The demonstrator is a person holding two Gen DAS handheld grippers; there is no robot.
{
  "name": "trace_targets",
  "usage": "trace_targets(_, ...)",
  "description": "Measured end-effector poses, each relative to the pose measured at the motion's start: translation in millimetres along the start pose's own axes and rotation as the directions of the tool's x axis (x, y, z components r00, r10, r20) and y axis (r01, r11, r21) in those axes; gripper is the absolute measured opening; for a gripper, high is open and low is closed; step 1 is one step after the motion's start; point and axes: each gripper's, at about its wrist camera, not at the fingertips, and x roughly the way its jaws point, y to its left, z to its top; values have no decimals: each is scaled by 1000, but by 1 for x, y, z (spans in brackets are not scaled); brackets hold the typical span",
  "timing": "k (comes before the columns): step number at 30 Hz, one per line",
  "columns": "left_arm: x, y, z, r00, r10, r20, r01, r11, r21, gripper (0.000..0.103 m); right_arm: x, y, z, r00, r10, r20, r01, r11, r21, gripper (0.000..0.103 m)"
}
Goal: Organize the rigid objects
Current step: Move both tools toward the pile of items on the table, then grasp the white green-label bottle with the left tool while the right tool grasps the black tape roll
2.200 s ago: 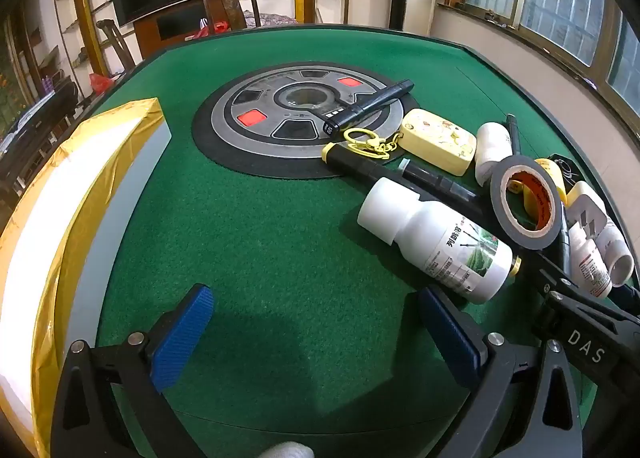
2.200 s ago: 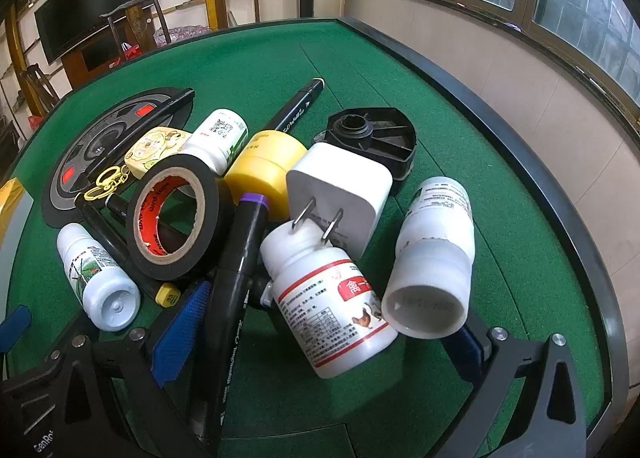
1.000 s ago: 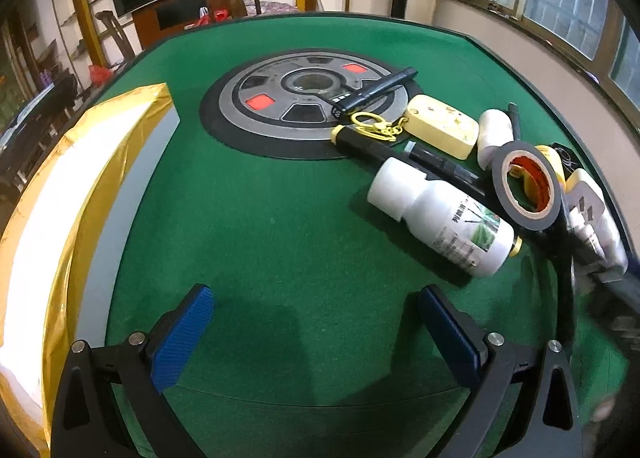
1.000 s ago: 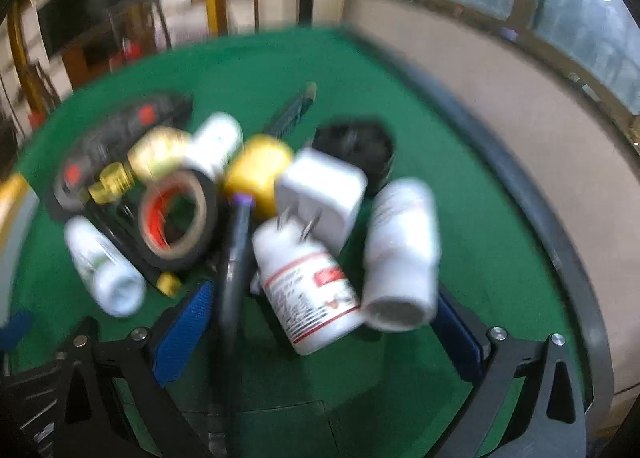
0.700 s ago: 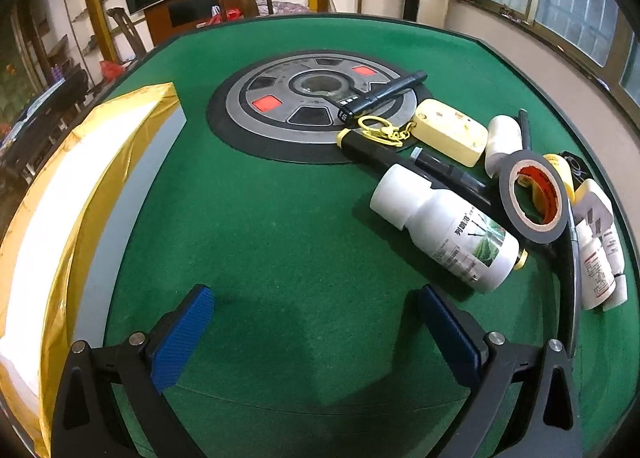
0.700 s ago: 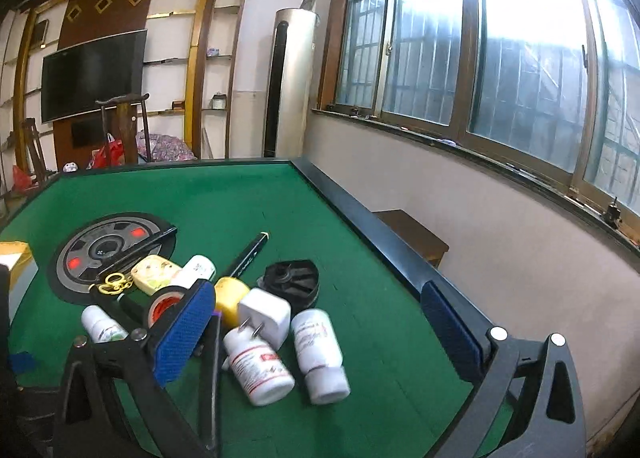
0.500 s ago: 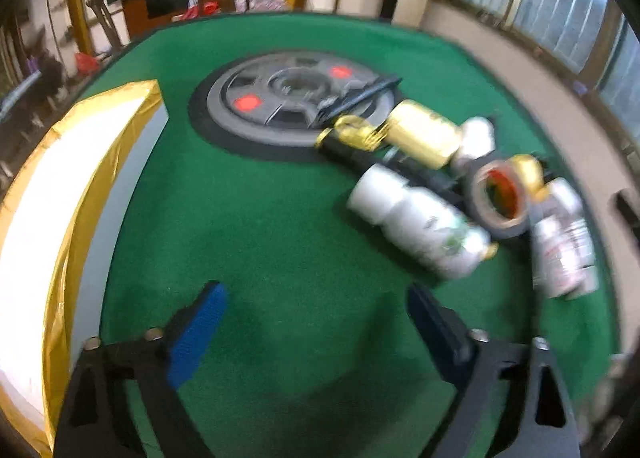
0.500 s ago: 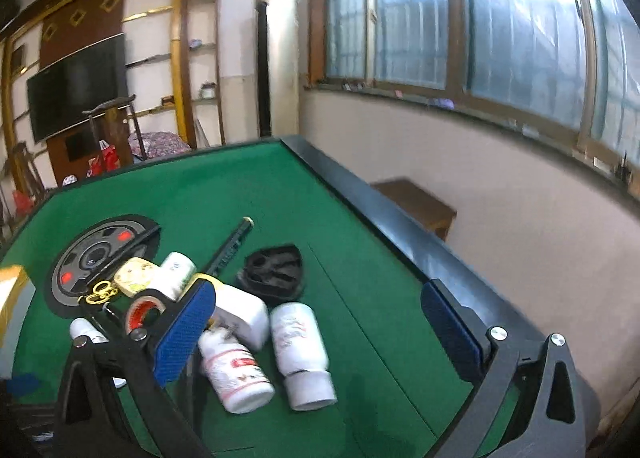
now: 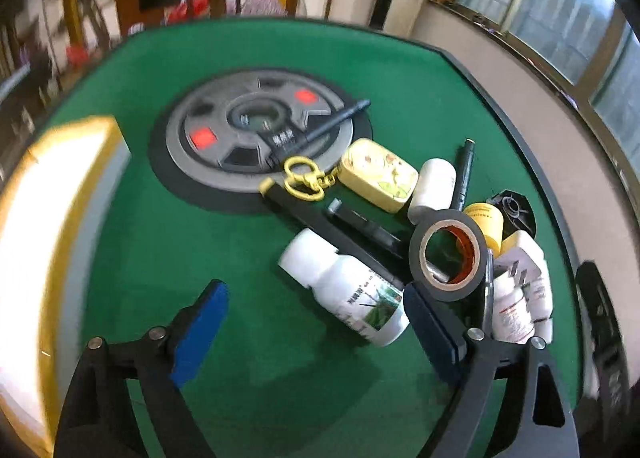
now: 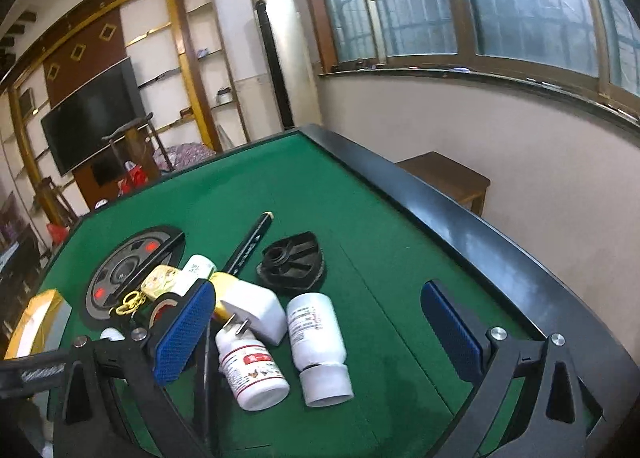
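Note:
Rigid objects lie in a pile on the green felt table (image 9: 248,58). My left gripper (image 9: 314,328) is open above a white bottle with a green label (image 9: 348,290), whose base lies close to the right finger; the pads do not touch it. Beside it are a black tape roll (image 9: 450,258), a yellow tin (image 9: 376,174), a gold clasp (image 9: 302,180) and a white plug adapter (image 9: 524,254). My right gripper (image 10: 318,334) hangs open over a red-labelled bottle (image 10: 252,370) and a plain white bottle (image 10: 320,338), holding nothing.
A grey disc (image 9: 224,138) with a black marker (image 9: 320,130) across it sits mid-table. A gold-and-white box (image 9: 48,218) lies at the left edge. A black plastic piece (image 10: 290,266) lies behind the bottles. The raised black table rim (image 10: 440,210) runs along the right, with a wooden stool (image 10: 444,174) beyond.
The left gripper has shifted right toward the pile and its jaws have narrowed a little. The right gripper has lifted off the bottles and tilted up, so the room and window show.

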Motion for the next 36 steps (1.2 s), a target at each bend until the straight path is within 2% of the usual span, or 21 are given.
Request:
trace_targets(2,8,-4,-1,1000,-17,-17,17,1000,-8,86,4,2,0,1000,11,-14,-11,1000,-9,103)
trace_targets(3,14,-9,0,999,-26,-38,26,1000,8,76,6,2,-1,999,18,-27,-18,1000,-10,102)
trace_targets(4,19,-15,2,998,-45,-51,47,998,33,71,9,2,-1,999,23,-42,-23,1000,-9,102)
trace_targets(6,21,-24,4,998,-39,-58,44,996,72,58,13,1,-2,997,30,-68,-30,1000,-1,102)
trace_targets(9,15,-24,-4,996,-68,-58,74,991,109,47,15,-1,-3,996,32,-79,-31,999,15,102)
trace_targets(11,9,-18,-10,994,-89,-66,95,990,101,43,14,-1,-3,996,33,-78,-31,999,18,102)
trace_targets(14,5,-18,-16,993,-103,-55,109,985,131,44,16,0,-4,995,40,-87,-39,999,11,102)
trace_targets(17,15,-20,-16,995,-79,-59,86,988,126,64,15,2,-3,995,38,-94,-39,999,-3,102)
trace_targets(19,17,-21,-16,997,-70,-26,73,986,150,64,14,3,-3,995,31,-91,-32,999,-10,102)
trace_targets(20,16,-22,-17,997,-81,-17,83,983,164,48,14,3,-3,996,28,-90,-29,1000,-12,102)
trace_targets(21,13,-21,-19,992,-122,-26,125,980,157,43,14,3,-2,996,24,-89,-25,1000,-13,102)
trace_targets(23,4,-16,-22,991,-132,-37,136,981,136,41,14,4,-3,996,15,-91,-17,1000,-19,102)
trace_targets(27,-45,-2,-39,986,-162,48,152,974,165,36,16,9,-4,995,0,-97,-4,999,-44,102)
trace_targets(31,-98,24,-51,962,-231,146,206,964,168,33,16,10,-5,996,-6,-94,1,999,-54,102)
trace_targets(32,-107,31,-53,955,-249,159,223,961,165,29,16,11,-5,995,-2,-96,-4,998,-57,102)
trace_targets(33,-119,40,-57,948,-267,175,239,957,163,25,17,11,-4,995,9,-103,-15,998,-59,102)
trace_targets(36,-127,53,-63,942,-275,190,244,954,175,25,18,17,2,979,90,-186,-103,993,-63,103)
